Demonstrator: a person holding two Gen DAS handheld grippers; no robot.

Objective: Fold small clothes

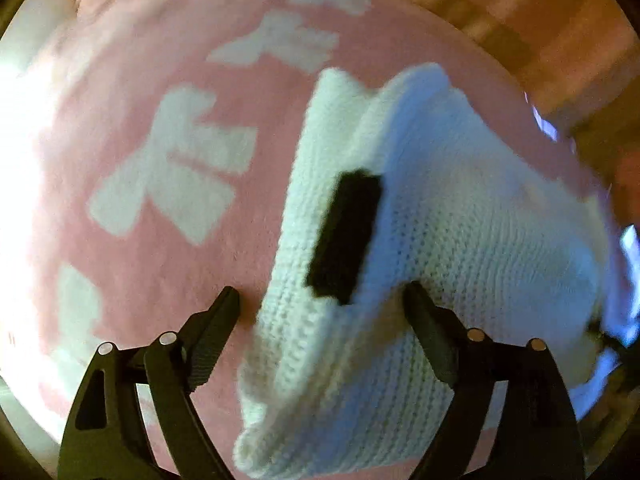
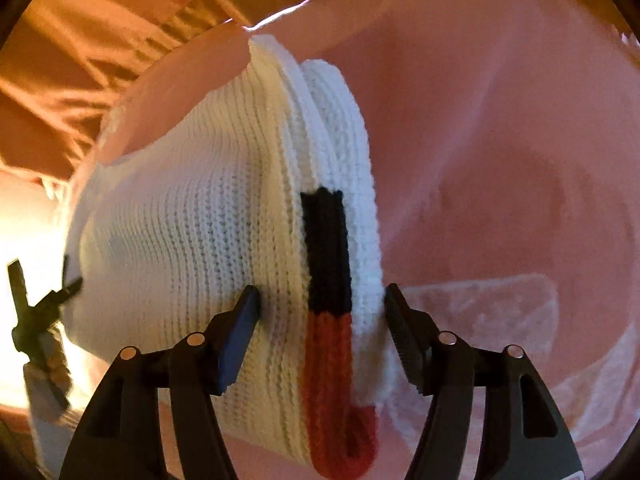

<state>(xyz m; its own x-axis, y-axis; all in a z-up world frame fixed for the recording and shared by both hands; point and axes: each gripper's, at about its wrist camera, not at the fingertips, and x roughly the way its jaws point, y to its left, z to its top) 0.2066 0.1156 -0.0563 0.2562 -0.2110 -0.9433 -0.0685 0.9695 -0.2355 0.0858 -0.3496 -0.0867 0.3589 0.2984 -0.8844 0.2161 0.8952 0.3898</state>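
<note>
A white knitted garment (image 1: 440, 208) with a black patch (image 1: 344, 236) lies on a pink blanket (image 1: 160, 92) with white bow shapes. My left gripper (image 1: 320, 300) stands open, its fingers on either side of the garment's near edge. In the right wrist view the same garment (image 2: 192, 220) shows a black and red stripe (image 2: 328, 320). My right gripper (image 2: 320, 304) is also open, its fingers straddling the striped edge. The left gripper (image 2: 44, 304) shows at the far left of the right wrist view.
The pink blanket (image 2: 500, 140) spreads to the right in the right wrist view, with a pale white patch (image 2: 480, 304) on it. Orange fabric (image 2: 80, 52) lies beyond the blanket at the upper left. Bright light washes out the left edge.
</note>
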